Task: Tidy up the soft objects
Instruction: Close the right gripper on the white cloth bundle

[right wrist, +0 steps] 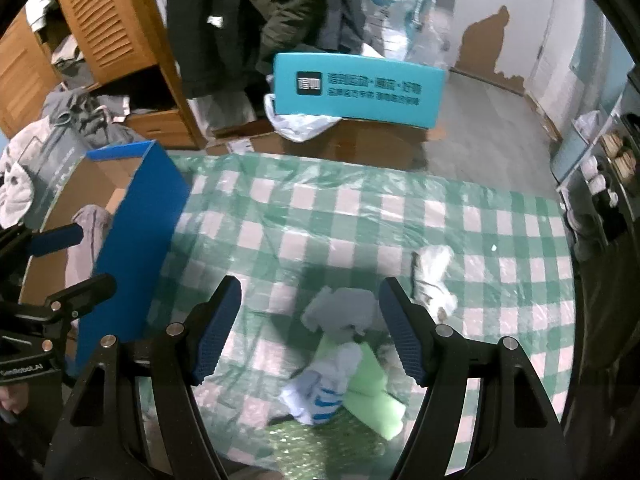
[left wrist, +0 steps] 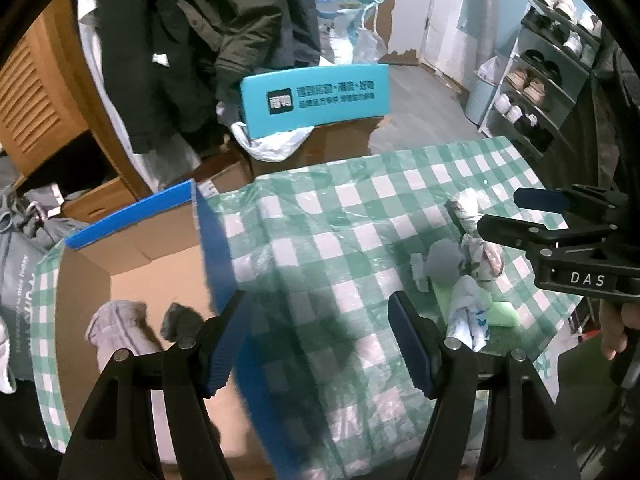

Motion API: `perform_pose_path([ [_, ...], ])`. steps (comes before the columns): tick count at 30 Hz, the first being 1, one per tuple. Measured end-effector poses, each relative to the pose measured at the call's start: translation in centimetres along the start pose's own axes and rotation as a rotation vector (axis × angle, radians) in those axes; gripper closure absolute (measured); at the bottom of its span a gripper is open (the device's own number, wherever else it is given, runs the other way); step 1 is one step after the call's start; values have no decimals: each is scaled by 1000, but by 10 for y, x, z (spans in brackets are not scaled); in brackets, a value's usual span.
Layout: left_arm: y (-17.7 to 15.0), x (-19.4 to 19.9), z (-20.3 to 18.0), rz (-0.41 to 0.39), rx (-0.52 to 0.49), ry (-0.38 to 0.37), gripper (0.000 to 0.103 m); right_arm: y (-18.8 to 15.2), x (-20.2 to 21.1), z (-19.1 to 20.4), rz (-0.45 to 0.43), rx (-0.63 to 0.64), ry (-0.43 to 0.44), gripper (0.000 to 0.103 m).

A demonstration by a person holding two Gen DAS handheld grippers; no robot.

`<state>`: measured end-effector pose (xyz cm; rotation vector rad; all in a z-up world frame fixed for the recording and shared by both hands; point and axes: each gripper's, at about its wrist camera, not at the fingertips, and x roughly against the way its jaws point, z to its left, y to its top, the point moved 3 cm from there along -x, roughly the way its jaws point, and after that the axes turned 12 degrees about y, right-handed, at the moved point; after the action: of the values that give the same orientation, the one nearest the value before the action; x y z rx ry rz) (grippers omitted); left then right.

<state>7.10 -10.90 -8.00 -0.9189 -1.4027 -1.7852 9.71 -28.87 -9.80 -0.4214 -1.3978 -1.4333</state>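
Observation:
A blue cardboard box [left wrist: 140, 248] stands open at the left of the green checked table [left wrist: 320, 240]; grey socks [left wrist: 116, 328] lie inside it. A pile of soft items lies at the right: a grey sock [right wrist: 344, 312], a white and blue sock [right wrist: 320, 392], a light green cloth [right wrist: 372, 392] and a patterned sock [right wrist: 434, 276]. My left gripper [left wrist: 320, 340] is open and empty, by the box's right wall. My right gripper [right wrist: 310, 328] is open and empty, just above the pile. The blue box also shows in the right wrist view [right wrist: 132, 256].
A teal box [left wrist: 316, 98] on brown cartons stands beyond the table. Dark coats [left wrist: 192, 40] hang behind it. A wooden cabinet [left wrist: 36, 100] is at the far left, a shoe rack [left wrist: 548, 68] at the far right.

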Motion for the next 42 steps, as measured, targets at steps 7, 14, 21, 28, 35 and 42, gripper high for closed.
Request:
perform_pose_path([
  [7,5,-15,-21,29,-26,-30,31,-6,0,-27,9,-49,-25,31],
  [14,10,-30,-36,51,-29,-79,24,-11,-3,-48,21,-70,-59,31],
  [21,15,-50,-55,75,-53,-89,24,-17,-11,-79,44,-124,-86,31],
  [28,22,-68,-76,85,-91,-96,24,-24,-24,-101,75,-161,-104,31],
  [35,24,-91,-92,104,-121,-109,24,-29,-44,-122,104,-204,-106,31],
  [42,19,-111,-103,148,-131,-122,24,-36,-67,-136,147,-225,-107,31],
])
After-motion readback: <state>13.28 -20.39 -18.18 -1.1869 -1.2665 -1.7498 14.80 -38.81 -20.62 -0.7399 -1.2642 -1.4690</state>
